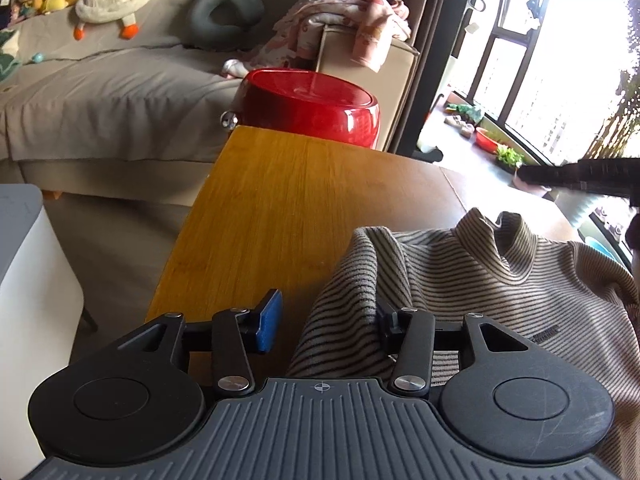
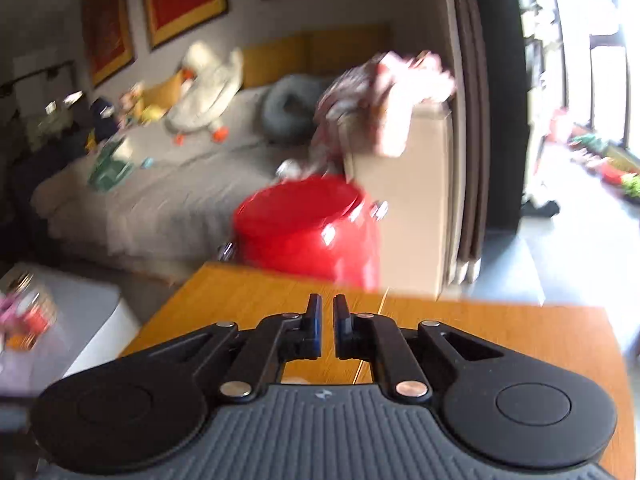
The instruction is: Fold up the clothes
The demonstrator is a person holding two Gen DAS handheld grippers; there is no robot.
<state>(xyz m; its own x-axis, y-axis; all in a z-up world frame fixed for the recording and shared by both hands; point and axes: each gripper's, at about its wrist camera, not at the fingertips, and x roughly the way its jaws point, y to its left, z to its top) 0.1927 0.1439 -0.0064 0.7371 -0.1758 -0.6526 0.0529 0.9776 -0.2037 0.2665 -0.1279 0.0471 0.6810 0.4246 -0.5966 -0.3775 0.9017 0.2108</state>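
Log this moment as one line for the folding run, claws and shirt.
left claw: open, striped shirt fold between fingers | right claw: nearly shut, empty, over wooden table | shirt: bunched, unfolded

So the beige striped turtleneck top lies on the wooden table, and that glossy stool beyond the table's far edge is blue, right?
Not quite: the glossy stool is red, not blue, as the left wrist view shows. The beige striped turtleneck top does lie on the wooden table.
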